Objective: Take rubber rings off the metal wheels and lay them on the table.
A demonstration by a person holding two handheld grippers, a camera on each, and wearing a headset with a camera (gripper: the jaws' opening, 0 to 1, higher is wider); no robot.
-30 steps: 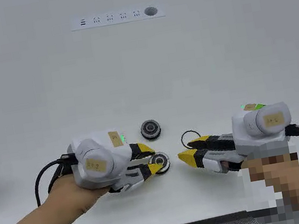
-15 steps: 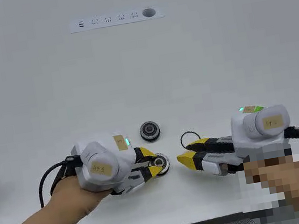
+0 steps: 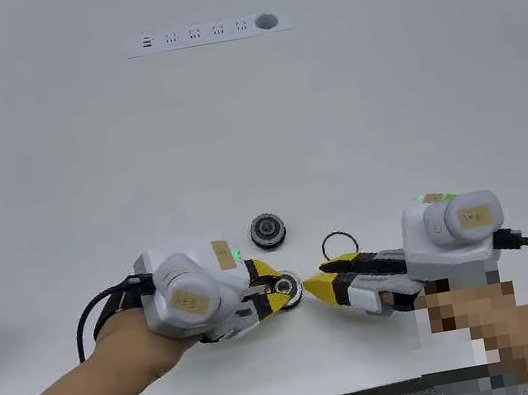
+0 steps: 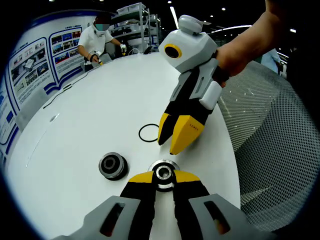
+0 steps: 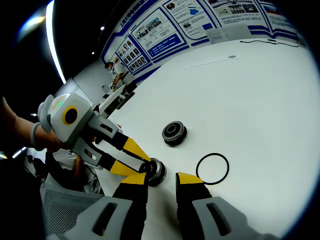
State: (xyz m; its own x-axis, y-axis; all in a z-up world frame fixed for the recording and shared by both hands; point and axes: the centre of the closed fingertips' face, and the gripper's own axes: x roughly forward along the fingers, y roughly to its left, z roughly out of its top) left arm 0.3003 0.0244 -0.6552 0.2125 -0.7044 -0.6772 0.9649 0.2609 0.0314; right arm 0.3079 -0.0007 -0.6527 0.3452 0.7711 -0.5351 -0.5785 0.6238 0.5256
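My left gripper (image 3: pixel 278 293) has its fingers closed on a metal wheel (image 3: pixel 286 285) near the front edge of the desk (image 3: pixel 234 142). My right gripper (image 3: pixel 321 285), fingers slightly parted and empty, points at the wheel from just beside it. I should hold the wheel steady, nip only the dark rubber at its rim, peel it outward, then lay it by the loose rubber ring (image 3: pixel 338 244). A second ago the right fingers stood farther from the wheel.
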